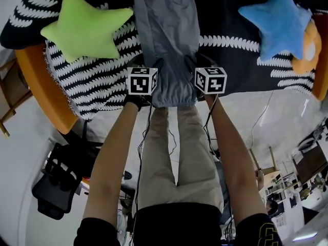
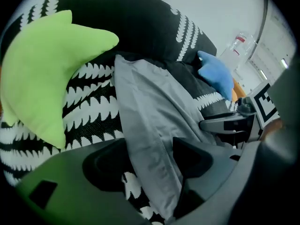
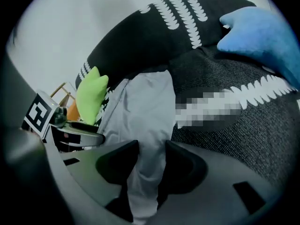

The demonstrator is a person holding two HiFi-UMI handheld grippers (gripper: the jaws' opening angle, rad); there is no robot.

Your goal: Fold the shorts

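The grey shorts (image 1: 169, 29) lie folded into a long strip on a black-and-white patterned cover (image 1: 92, 81), and their near end hangs over the front edge. My left gripper (image 1: 152, 68) is at the strip's near left side and my right gripper (image 1: 197, 65) at its near right side. In the left gripper view the shorts (image 2: 145, 111) run between the wide-set jaws of the left gripper (image 2: 150, 165), which is open. In the right gripper view a bunched fold of the shorts (image 3: 140, 107) passes through the narrower gap of the right gripper (image 3: 150, 165), with the pads not pressing it.
A green star cushion (image 1: 84, 27) lies left of the shorts and a blue star cushion (image 1: 282, 19) to the right, with an orange soft toy (image 1: 307, 50) beside it. The cover sits on an orange-rimmed table (image 1: 41, 86). The person's legs and cables are below the edge.
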